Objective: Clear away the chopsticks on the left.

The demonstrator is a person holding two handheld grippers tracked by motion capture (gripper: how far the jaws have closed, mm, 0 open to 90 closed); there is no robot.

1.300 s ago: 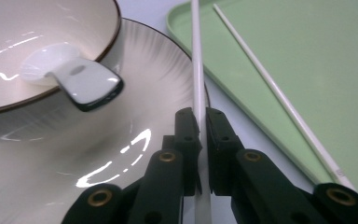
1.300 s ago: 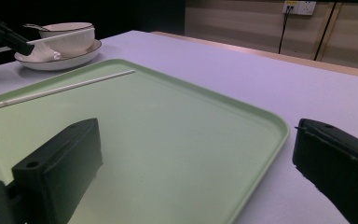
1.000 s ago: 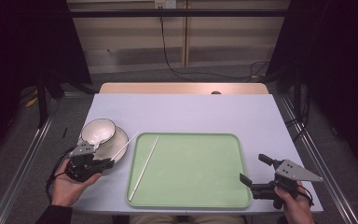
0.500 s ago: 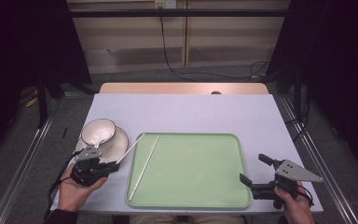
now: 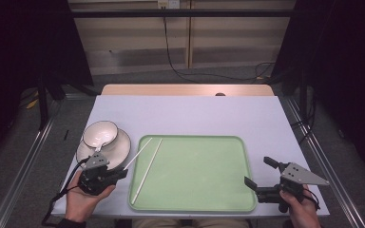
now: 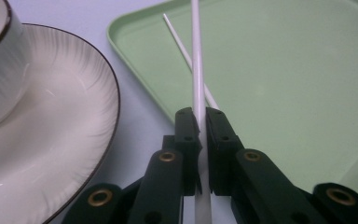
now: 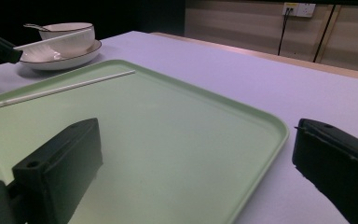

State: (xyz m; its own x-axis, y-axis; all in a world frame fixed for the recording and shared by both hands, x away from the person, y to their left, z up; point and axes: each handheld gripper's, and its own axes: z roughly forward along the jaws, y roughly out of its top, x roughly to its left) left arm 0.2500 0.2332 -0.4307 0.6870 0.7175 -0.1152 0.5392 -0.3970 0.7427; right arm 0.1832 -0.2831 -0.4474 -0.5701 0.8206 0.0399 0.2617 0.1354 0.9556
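I've got the left gripper clamped on one thin white chopstick, jaws pinched tight w/ the stick running straight up between them in the left gripper view. From the high view that stick slants from the gripper up over the left rim of the pale green rectangular plastic tray, its far tip above the tray's upper left corner. The second thin white chopstick lies flat inside the tray along the left side, and in the left gripper view it crosses under the held one (touching or not, I can't tell). Just left of the tray sits the white ribbed plate w/ a dark rim, and on it a white bowl w/ a dark rim. My right gripper is at the tray's lower right corner, jaws wide apart, nothing between them; the right gripper view looks across the tray toward the bowl.
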